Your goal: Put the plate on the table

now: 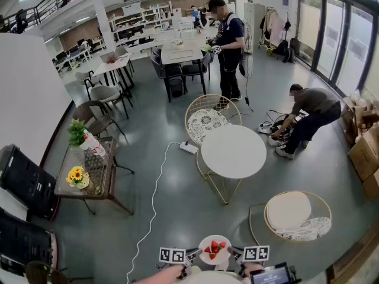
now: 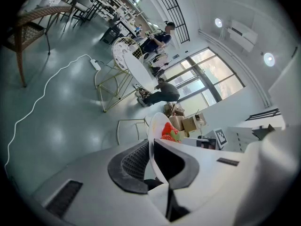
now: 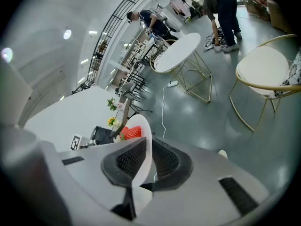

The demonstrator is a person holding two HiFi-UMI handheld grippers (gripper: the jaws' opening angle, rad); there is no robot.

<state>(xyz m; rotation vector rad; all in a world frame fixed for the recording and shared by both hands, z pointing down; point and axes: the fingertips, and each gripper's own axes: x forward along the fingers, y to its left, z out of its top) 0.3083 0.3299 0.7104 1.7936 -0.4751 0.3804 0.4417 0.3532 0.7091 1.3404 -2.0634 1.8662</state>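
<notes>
White and shallow, the plate (image 1: pixel 214 248) sits at 6 o'clock in the head view, carried in the air between the two grippers. It holds a small heap of red strawberries (image 1: pixel 214 248) with green caps, and the rim is plain and smooth.

The left gripper (image 1: pixel 192 255) takes the rim at the plate's 9 o'clock and the right gripper (image 1: pixel 235 255) takes it at 3 o'clock. In the left gripper view the ribbed black fingers (image 2: pixel 134 164) are pinched on the thin white edge, and the berries show beyond them. In the right gripper view the fingers (image 3: pixel 124 161) likewise clamp the rim, with the plate standing edge-on between them.

From the plate, the round white worktop (image 1: pixel 234 151) lies at 12 o'clock, well apart, on thin gold legs with its top bare. Just behind it at 11 o'clock stands a gold wire chair (image 1: pixel 207 114). A second chair (image 1: pixel 296 215) with a round pale seat stands at 2 o'clock, near the worktop's right side. Grey floor (image 1: pixel 177 194) lies open between the plate and the worktop.

A white cable (image 1: pixel 153 200) snakes along the floor at 10 o'clock to a power strip (image 1: pixel 188 148) beside the worktop's left edge. Farther left, a glass-topped stand (image 1: pixel 89 185) carries flowers. One person (image 1: pixel 308 114) bends over at the worktop's 2 o'clock, near cardboard boxes (image 1: pixel 364 152), and another (image 1: pixel 230 34) stands far off at 12 o'clock.
</notes>
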